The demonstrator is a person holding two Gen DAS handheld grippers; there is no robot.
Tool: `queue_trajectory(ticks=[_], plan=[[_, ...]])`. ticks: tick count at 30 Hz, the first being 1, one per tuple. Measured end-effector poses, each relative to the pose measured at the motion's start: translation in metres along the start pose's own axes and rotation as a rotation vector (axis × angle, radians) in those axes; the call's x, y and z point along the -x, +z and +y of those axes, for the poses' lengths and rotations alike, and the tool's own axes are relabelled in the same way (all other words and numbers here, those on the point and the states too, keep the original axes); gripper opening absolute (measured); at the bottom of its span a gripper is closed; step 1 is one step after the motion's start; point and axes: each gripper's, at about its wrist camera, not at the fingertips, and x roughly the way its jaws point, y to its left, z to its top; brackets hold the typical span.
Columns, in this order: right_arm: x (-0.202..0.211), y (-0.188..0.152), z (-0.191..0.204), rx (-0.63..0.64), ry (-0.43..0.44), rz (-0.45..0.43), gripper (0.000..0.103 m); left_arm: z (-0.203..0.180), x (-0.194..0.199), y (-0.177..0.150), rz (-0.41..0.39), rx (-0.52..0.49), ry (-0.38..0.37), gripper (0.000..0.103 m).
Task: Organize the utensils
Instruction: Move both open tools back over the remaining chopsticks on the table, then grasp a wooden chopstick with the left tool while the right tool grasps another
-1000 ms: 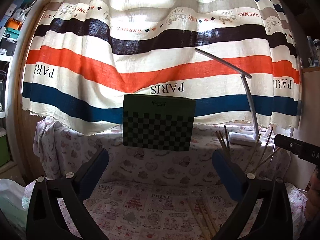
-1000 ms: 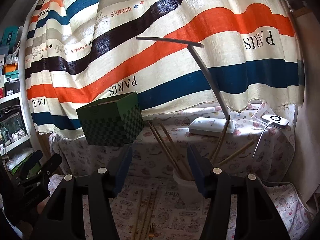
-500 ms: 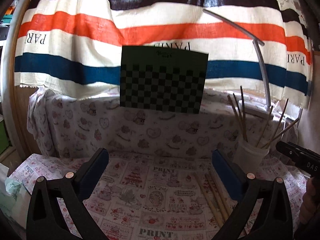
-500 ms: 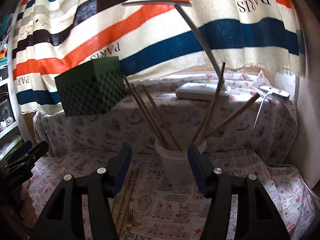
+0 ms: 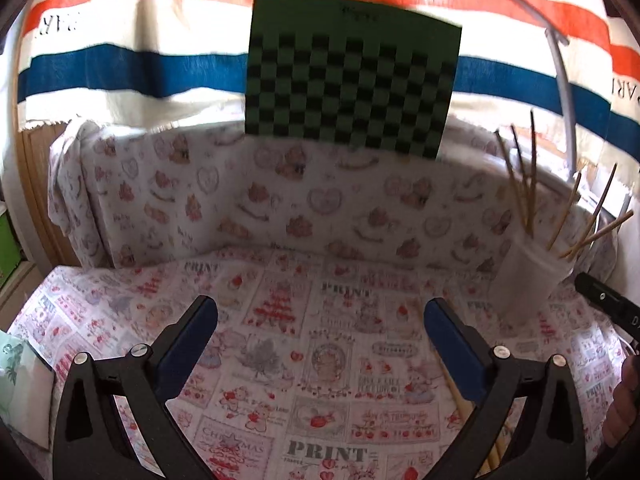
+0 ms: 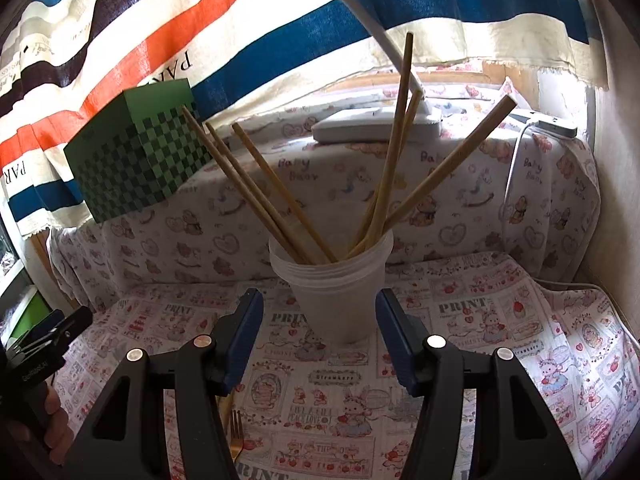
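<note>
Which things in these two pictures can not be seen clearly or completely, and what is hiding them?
- Fork, right wrist view: only the tines show; the right gripper's left arm covers the handle.
- Loose chopsticks on the cloth, left wrist view: mostly behind the left gripper's right arm; the count is unclear.
- Lamp: its head is cut off by the top edge in both views.
- Checkered box, left wrist view: motion-blurred; top print unreadable.

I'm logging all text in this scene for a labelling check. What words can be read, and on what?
"PRINT": patchwork tablecloth, also seen at.
"Baby Bear": cloth over the raised ledge.
"PARIS", upside down, partly cut off: striped curtain.
"CHRISTMAS", faint: tablecloth.
Smaller tablecloth captions and the green checkered box label: too blurred.
</note>
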Motion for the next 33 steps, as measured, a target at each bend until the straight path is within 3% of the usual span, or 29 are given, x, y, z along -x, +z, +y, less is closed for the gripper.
queue_trajectory(ticks=[11,17,24,30,32,33], plan=[[0.002,-0.005,0.017,0.048,0.018,0.021,0.064,-0.002,-0.028,-0.011,0.128,-0.017,-0.003,0.102],[0.001,-0.008,0.024,0.087,0.013,0.024,0.065,0.002,-0.035,-0.014,0.149,-0.012,0.017,0.102],[-0.011,-0.006,0.013,0.025,0.040,0.083,0.065,-0.003,-0.038,-0.010,0.186,0.000,-0.055,0.102],[-0.024,-0.008,0.001,-0.026,0.052,0.145,0.065,-0.045,-0.060,0.009,0.329,-0.060,-0.132,0.077],[-0.026,-0.009,0.000,-0.030,0.055,0.163,0.065,-0.064,-0.073,0.012,0.381,-0.091,-0.123,0.072],[-0.027,-0.010,0.000,-0.028,0.053,0.164,0.065,-0.072,-0.081,0.012,0.410,-0.100,-0.104,0.064]])
